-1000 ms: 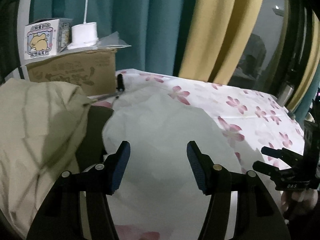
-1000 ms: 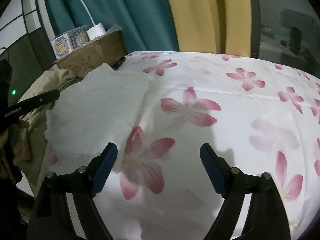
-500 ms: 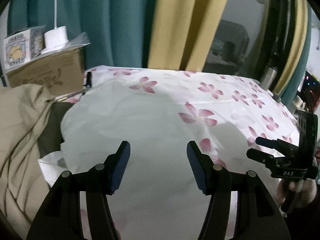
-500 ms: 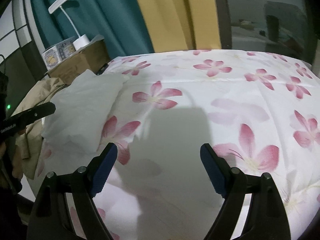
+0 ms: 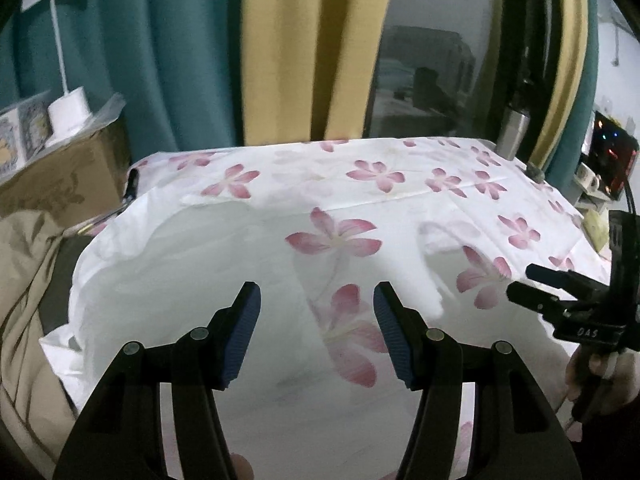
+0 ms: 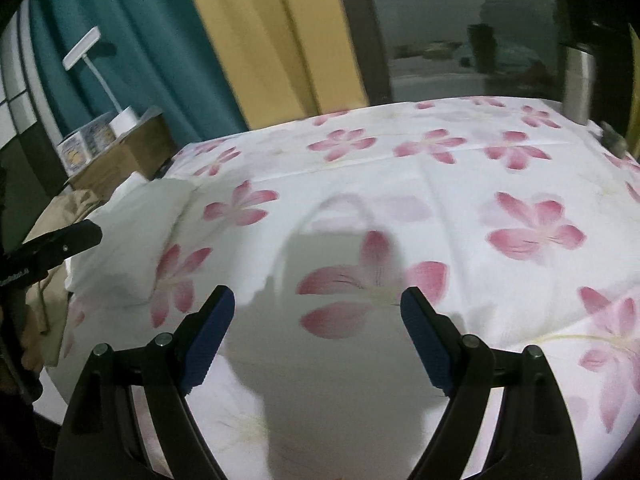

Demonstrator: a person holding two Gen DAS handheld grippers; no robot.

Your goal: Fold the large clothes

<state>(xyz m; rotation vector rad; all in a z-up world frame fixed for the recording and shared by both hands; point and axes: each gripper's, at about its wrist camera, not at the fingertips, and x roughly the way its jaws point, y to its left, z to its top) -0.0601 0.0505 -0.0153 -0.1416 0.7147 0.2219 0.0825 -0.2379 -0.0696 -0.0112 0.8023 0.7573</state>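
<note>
both grippers hang empty over the flowered sheet

the left gripper [image 5: 317,334] and right gripper [image 6: 317,338] stand with jaws wide apart, nothing between them. the white folded cloth [image 5: 192,276] lies on the sheet's [image 6: 460,184] left side, beside a tan garment [image 5: 24,264].

Flowered sheet [image 6: 460,184] seen flat and bare across middle and right, open passage there. Left side taken up by white folded cloth [image 5: 192,280], beige garment [image 5: 24,264] heaped just beyond. Cardboard box [image 5: 60,184] with lamp [image 5: 68,108] stood at far left corner. Far edge closed off by curtains [image 5: 160,60]; steel flask [image 5: 514,132] stood at far right corner.
</note>
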